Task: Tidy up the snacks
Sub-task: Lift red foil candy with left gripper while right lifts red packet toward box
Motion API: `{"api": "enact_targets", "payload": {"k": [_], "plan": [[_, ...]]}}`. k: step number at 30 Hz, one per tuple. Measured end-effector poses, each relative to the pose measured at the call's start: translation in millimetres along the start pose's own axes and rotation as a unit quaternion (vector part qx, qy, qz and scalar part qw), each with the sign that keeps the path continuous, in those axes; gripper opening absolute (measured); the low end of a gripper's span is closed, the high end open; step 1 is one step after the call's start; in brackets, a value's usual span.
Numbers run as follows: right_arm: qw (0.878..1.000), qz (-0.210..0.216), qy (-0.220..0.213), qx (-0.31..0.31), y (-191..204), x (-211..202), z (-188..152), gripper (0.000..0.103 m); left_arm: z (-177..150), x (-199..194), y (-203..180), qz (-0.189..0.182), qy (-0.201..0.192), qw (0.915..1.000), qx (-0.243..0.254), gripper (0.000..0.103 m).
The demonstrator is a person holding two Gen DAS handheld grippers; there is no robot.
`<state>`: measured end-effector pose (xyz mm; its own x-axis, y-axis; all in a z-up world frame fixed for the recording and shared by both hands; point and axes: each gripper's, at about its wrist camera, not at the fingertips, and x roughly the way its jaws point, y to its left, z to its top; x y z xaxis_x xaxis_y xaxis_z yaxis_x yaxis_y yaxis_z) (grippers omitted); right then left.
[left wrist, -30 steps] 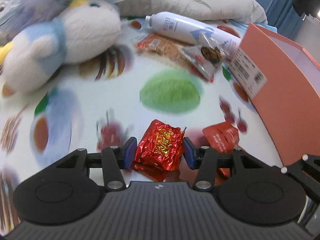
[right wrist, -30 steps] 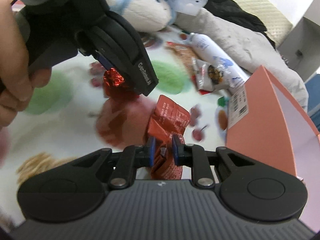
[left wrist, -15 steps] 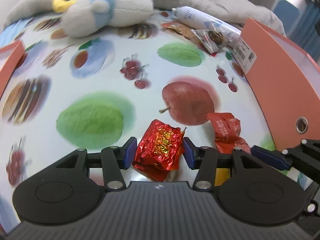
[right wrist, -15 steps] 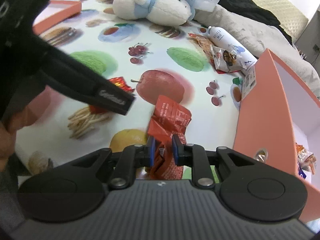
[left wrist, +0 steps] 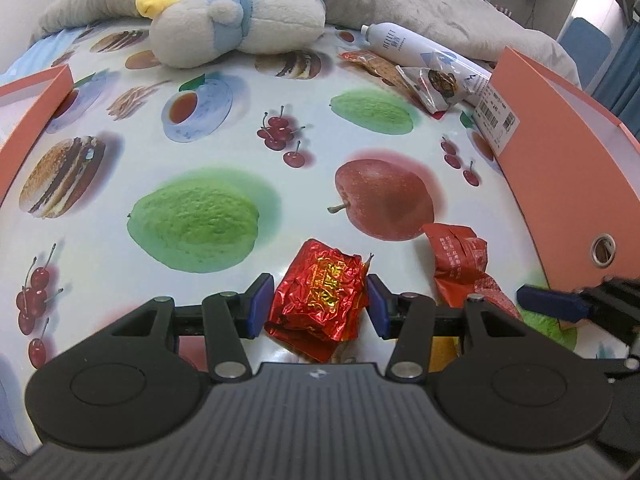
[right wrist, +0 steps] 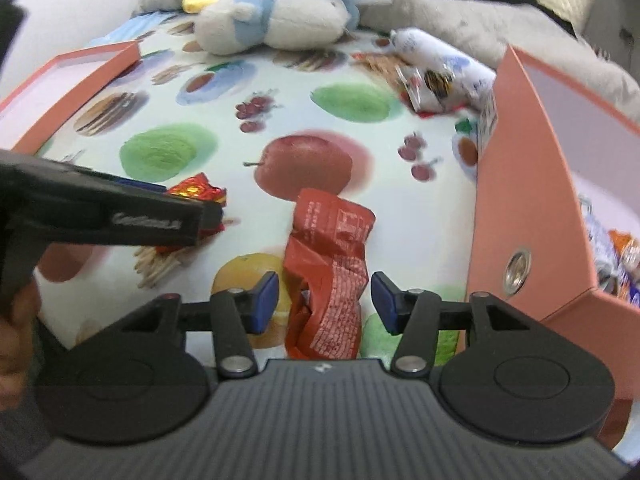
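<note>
The worktop (left wrist: pixel 248 152), under a cloth printed with fruit and food, carries everything here. Along its right edge stands the big orange box (left wrist: pixel 560 168); the right wrist view looks into its open top, where wrapped snacks already lie, so it appears to be the place snacks are gathered. An orange lid (left wrist: pixel 28 120) lies at the left edge. At the far edge a plush penguin (left wrist: pixel 240 20) rests against grey bedding, and toward the far right corner a white bottle (left wrist: pixel 408 46) lies on its side with two small snack packets (left wrist: pixel 436 84) just beside it, not yet collected.

Near the front edge, the left gripper (left wrist: pixel 318 306) has its jaws about half open and closed on the foil-wrapped red snack (left wrist: pixel 320 300), the pads pressing the crinkled wrapper on both sides. It is probably held ready for carrying to the box.

The right gripper (right wrist: pixel 324 302), near the box's front corner, has its jaws opening; the red sachet (right wrist: pixel 330 276) sits between them, but both pads stand clear of it. It appears to lie on the cloth just short of the box wall, perhaps let go for a better hold.
</note>
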<state>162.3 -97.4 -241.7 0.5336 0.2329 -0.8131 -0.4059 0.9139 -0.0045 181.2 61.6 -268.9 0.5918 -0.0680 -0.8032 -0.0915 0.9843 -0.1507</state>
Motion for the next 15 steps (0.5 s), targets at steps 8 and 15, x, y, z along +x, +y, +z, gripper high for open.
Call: {"api": "enact_targets", "payload": {"k": [8, 15], "plan": [[0.999, 0.008, 0.012, 0.036, -8.4, 0.3, 2.5, 0.041, 5.3, -5.2, 1.2, 0.001, 0.007, 0.9997, -0.023, 0.056], [0.999, 0.011, -0.009, 0.046, -18.0, -29.4, 14.8, 0.041, 17.8, -36.3, -6.3, 0.000, -0.010, 0.9993, -0.036, 0.056]]}}
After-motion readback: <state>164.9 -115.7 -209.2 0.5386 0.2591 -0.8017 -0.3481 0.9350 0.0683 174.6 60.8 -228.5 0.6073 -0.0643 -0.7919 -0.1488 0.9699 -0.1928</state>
